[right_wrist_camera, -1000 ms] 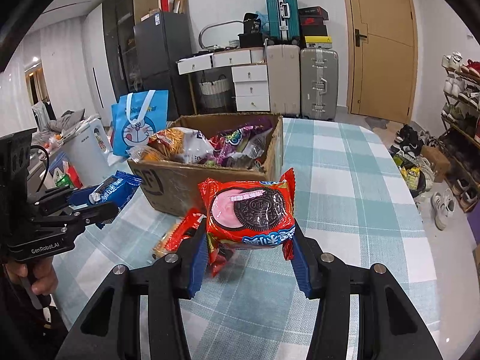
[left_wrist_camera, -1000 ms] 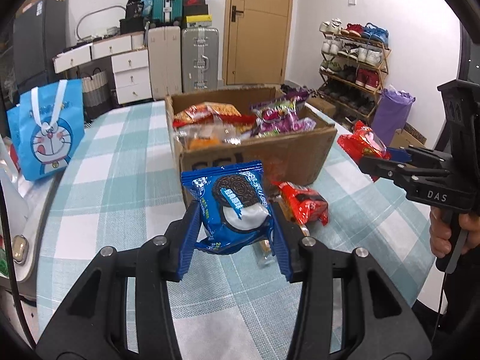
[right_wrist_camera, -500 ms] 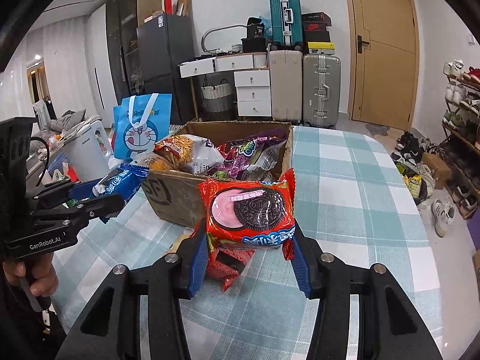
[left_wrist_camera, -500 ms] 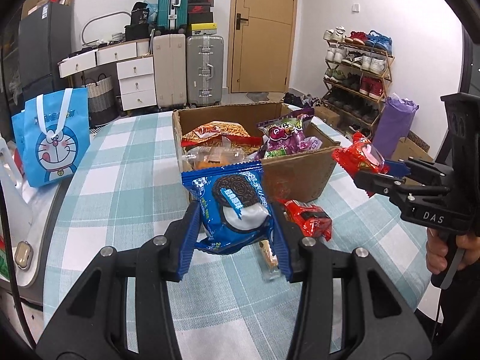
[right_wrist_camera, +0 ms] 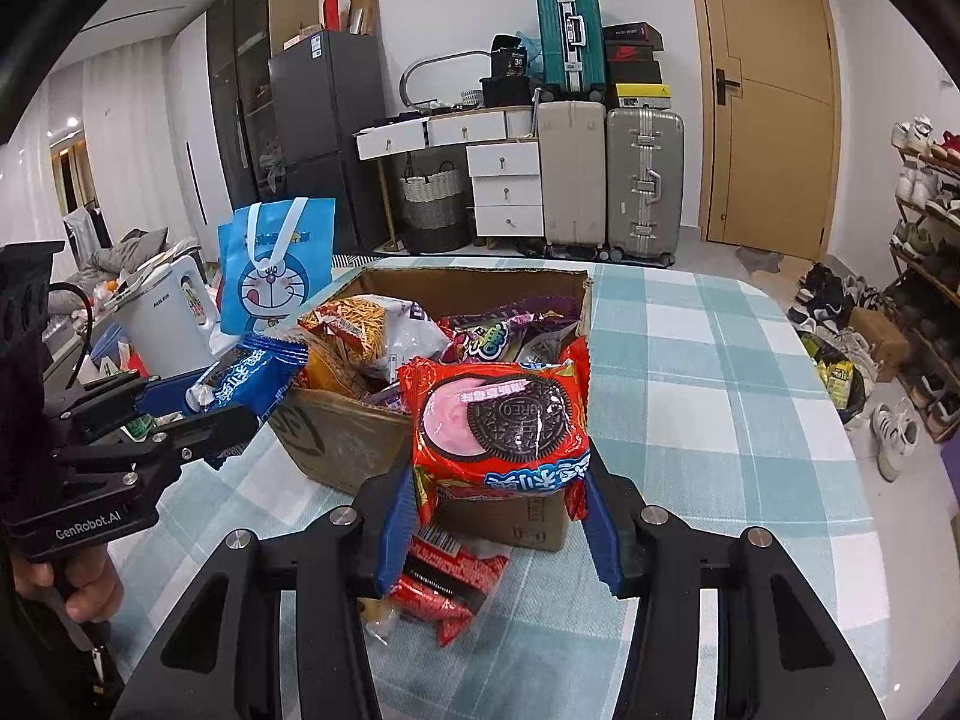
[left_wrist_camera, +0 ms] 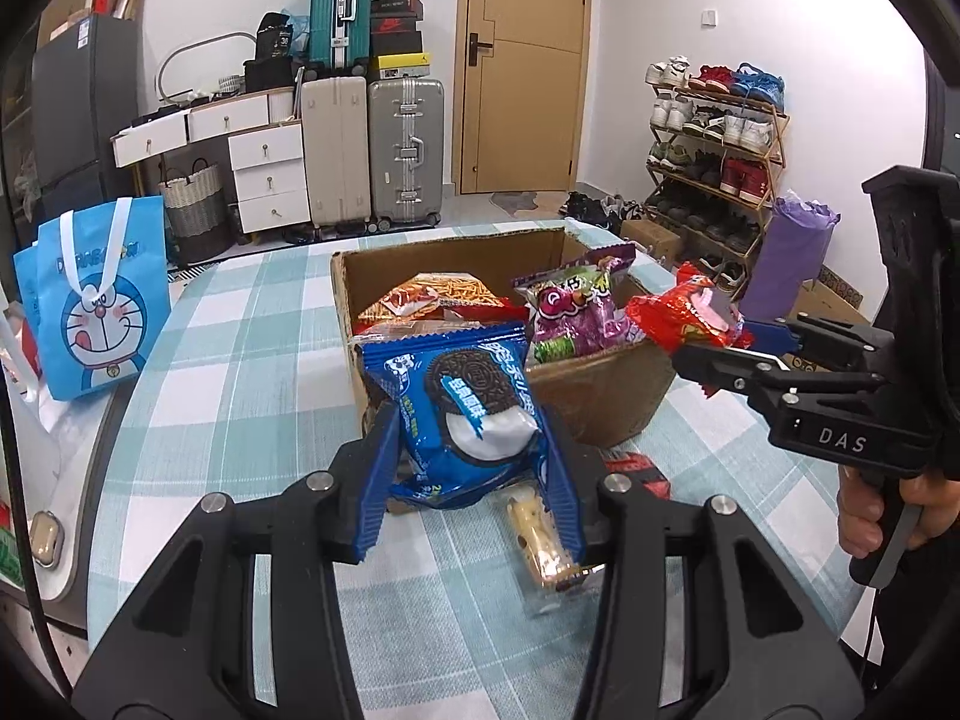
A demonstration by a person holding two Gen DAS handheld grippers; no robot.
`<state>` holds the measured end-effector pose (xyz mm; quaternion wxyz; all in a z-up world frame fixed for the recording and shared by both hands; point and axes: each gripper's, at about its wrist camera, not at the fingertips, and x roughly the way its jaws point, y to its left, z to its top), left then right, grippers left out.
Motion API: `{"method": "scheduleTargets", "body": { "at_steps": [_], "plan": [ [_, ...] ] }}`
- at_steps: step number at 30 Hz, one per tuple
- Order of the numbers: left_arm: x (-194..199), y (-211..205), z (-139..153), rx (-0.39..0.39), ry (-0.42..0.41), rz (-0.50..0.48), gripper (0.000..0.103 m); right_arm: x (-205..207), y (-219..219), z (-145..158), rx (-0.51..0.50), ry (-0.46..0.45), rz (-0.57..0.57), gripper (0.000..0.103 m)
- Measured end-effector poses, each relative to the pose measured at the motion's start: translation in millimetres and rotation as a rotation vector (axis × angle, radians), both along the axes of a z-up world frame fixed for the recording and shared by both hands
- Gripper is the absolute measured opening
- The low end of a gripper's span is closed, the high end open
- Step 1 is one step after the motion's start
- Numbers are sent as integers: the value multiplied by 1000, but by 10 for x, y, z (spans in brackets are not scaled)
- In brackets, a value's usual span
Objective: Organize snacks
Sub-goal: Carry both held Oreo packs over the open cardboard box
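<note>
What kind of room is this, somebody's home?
Most likely a lived-in home, a dining or entry area: a shoe rack by the door, stacked suitcases, and a checked-cloth table.

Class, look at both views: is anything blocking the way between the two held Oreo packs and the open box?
Nothing visible does. The blue pack and red pack hang just before the box; its top is open, though already heaped with snacks.

"DAS" stands in white on the black body of the right gripper (left_wrist_camera: 714,354), at 3 o'clock in the left wrist view. "GenRobot.AI" marks the left gripper (right_wrist_camera: 234,399) at 9 o'clock in the right wrist view. "OREO" is embossed on the cookie pictured on the red packet (right_wrist_camera: 501,420).
</note>
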<state>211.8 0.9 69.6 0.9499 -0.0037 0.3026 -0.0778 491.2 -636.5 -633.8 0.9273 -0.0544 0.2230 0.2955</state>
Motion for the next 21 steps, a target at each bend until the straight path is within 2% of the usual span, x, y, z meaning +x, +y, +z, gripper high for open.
{"method": "scheduleTargets", "body": {
  "at_steps": [6, 13, 17, 21],
  "plan": [
    [155, -11, 32, -1, 5, 6, 42, 61, 58, 77, 11, -10, -2, 49],
    [367, 4, 57, -8, 16, 18, 42, 247, 136, 125, 10, 23, 13, 49],
    [509, 10, 36, -4, 20, 31, 42, 345, 201, 96, 13, 52, 21, 49],
    [627, -26, 52, 19, 20, 37, 42, 380, 252, 110, 10, 44, 20, 49]
  ]
}}
